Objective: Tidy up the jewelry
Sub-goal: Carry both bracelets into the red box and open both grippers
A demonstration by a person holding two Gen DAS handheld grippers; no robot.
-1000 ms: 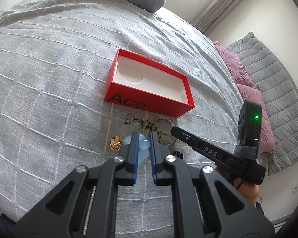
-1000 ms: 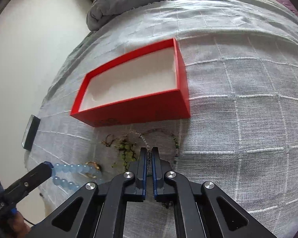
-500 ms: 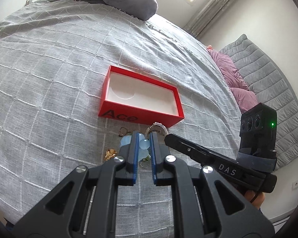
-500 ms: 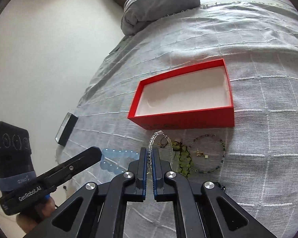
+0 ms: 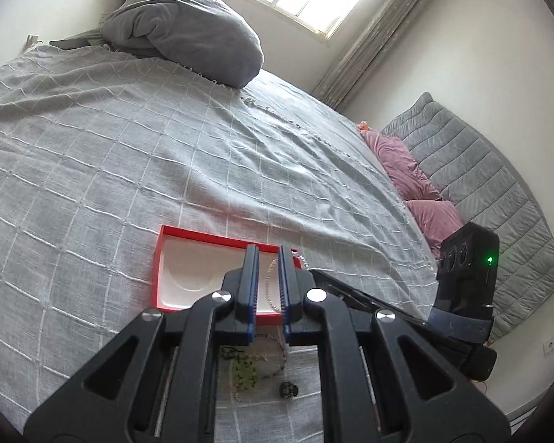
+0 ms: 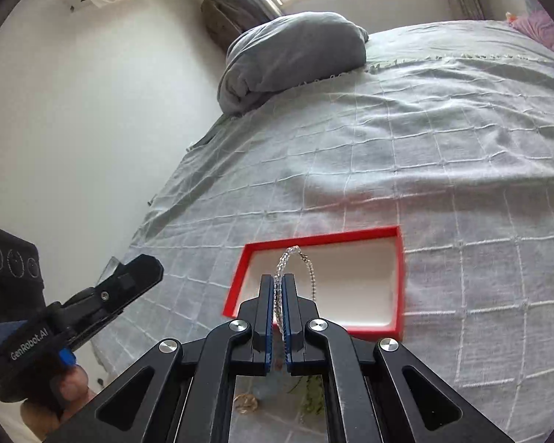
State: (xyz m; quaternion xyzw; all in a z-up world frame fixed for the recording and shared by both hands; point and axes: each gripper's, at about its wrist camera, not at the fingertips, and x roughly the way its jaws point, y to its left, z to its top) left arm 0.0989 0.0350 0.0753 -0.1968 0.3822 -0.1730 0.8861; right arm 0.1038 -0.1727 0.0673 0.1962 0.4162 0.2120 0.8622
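Right gripper (image 6: 278,278): jaws pressed together on a strand of clear beads and fine silver chain (image 6: 291,254), held up over the box with its free loop arching above the fingertips.
Left gripper (image 5: 268,254): jaws narrow, a slit apart. Nothing seen between the pads in either view, so cannot tell whether anything is gripped. Poised over the near edge of the box, beside the right gripper.
Step in hand: carrying the strand to the box; judged to be the delivery stage, release not yet made.
Shallow red cardboard box with white lining (image 6: 399,280): open, lying flat on the bed just ahead of both grippers. Nothing inside but a round recess at one end.
Next move: lowering the strand into the white interior before parting the jaws, with the hanging end kept clear of the red rim.
Risk: fine chain likely to snag on a pad or drape over the box wall if let go too high.
Loose pieces: green beaded piece (image 5: 244,369), small dark piece (image 5: 289,389) and small gold-coloured piece (image 6: 245,402), all on the bed on the near side of the box, below the grippers and partly hidden by them.
Task progress: early by the look of it, with the box bare and several pieces outside.
Grey checked bedspread (image 6: 424,147): soft and creased, bearing the box and the jewellery.
Bundled grey blanket (image 6: 295,55): at the far end of the bed, well apart.
Pink cushions (image 5: 402,170): off the far side, no hindrance.
In the way: the two grippers close together over one small box; otherwise a clear path.
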